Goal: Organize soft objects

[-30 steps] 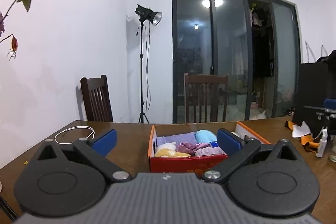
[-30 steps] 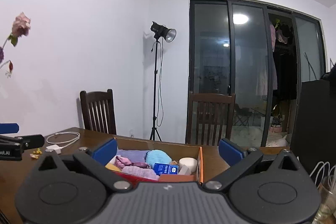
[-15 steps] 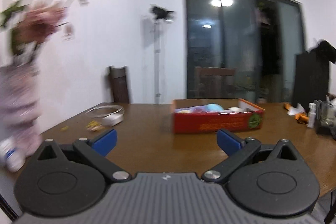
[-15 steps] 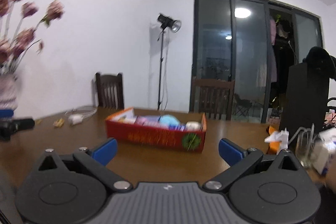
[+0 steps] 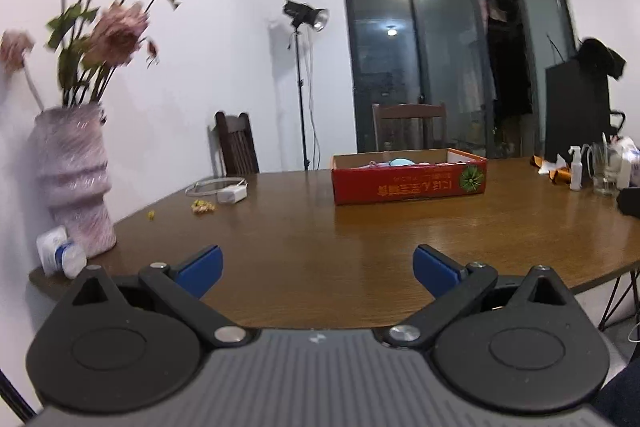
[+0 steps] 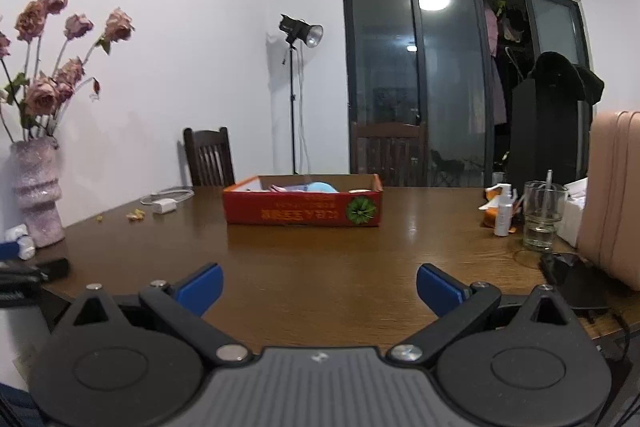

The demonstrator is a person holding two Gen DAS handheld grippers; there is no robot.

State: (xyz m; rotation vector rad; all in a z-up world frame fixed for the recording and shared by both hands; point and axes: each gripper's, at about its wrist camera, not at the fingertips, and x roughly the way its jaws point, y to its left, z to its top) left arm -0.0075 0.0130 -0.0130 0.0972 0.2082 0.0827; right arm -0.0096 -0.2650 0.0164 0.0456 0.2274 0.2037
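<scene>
Both my left gripper (image 5: 316,267) and my right gripper (image 6: 318,285) stood spread wide with nothing between the blue pads, hanging over the near edge of the wooden table (image 6: 340,267) — well apart from the red cardboard box (image 6: 302,213), which sat at about twelve o'clock from my right and one o'clock from my left. Only a pale blue soft bundle (image 6: 322,187) and scraps of pink cloth showed above its rim. I judged them light, limp and squashy — best pinched at a thick fold near the middle.
</scene>
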